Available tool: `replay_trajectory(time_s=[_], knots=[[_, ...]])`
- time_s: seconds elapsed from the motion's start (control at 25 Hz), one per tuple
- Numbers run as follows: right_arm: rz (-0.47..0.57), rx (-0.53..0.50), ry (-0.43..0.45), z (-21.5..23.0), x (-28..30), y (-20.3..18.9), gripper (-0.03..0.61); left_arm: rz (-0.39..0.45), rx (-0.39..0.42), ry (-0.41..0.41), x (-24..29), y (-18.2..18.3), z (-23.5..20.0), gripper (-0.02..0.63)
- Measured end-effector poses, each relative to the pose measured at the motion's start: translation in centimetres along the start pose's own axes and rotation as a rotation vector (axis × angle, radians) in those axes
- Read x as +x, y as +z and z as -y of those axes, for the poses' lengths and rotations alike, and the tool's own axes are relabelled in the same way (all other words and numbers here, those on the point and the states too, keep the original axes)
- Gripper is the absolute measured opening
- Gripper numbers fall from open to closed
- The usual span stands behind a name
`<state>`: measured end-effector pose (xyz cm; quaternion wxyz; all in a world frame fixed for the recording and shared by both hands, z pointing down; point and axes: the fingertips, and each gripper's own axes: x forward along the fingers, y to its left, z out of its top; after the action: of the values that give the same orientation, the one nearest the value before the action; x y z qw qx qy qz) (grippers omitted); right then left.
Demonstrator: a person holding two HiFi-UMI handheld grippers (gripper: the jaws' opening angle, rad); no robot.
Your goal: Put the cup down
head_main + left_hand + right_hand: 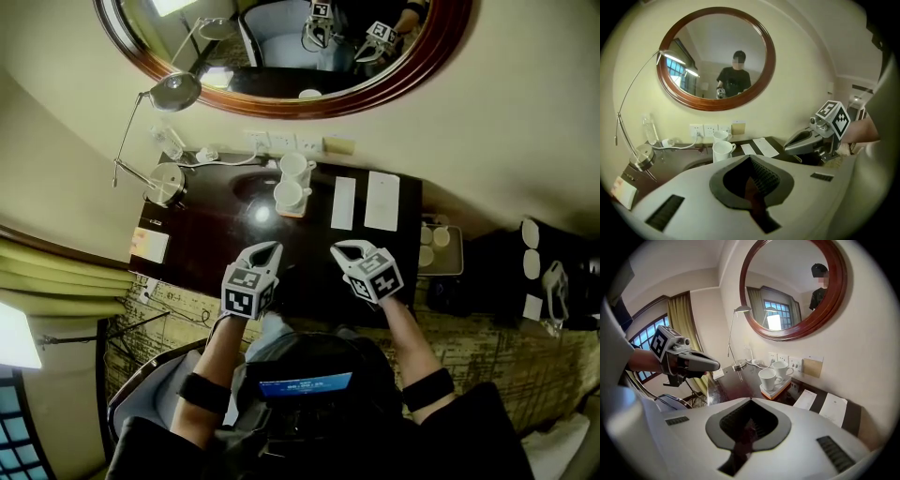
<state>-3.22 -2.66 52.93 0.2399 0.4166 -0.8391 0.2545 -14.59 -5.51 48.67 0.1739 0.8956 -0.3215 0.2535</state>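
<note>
Two white cups upright on a small tray (292,213), upper centre of the head view: front cup (290,196), rear cup (293,167) just behind it, handles toward frame right. Touching or merely close: can't tell. Nothing gripping either cup. Same pair in the left gripper view at centre left (front cup (722,151), rear cup (720,136)) and in the right gripper view right of centre (front cup (768,378), rear cup (780,369)) on the tray (776,391).

Tray on a dark desk (211,246), near the wall edge. Right of the tray, two white paper sheets (343,202) (382,200) lying flat side by side. Wall sockets (281,142) just above the cups. Chrome lamp (173,92) at upper left, round base (167,183) on the desk's left end. White card (150,246) at the desk's left edge.

Left gripper (267,247) below the cups at frame centre, well apart from them, clenched on nothing; jaws pressed together in its own view (751,160). Right gripper (341,249) beside it to the right, likewise clamped tight and empty (750,401). Each visible from the other's camera: right gripper (788,144), left gripper (715,365).

Oval wood-framed mirror (281,103) across the top, both grippers reflected in it. Yellow curtain (56,277) at left.
</note>
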Motion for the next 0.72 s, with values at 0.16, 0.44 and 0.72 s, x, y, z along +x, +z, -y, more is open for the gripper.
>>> replay_trajectory(time_s=[0.16, 0.44, 0.72], knots=[[0.009, -0.001, -0.010, 0.2, -0.1, -0.2, 0.003, -0.009, 0.015, -0.004, 0.0, -0.3, 0.7, 0.000], [-0.003, 0.016, -0.009, 0.4, 0.5, -1.2, 0.003, 0.005, -0.042, 0.012, -0.1, -0.6, -0.4, 0.000], [-0.017, 0.020, -0.022, 0.6, 1.1, -1.8, 0.003, 0.031, -0.079, 0.019, -0.2, -0.8, -1.5, 0.000]])
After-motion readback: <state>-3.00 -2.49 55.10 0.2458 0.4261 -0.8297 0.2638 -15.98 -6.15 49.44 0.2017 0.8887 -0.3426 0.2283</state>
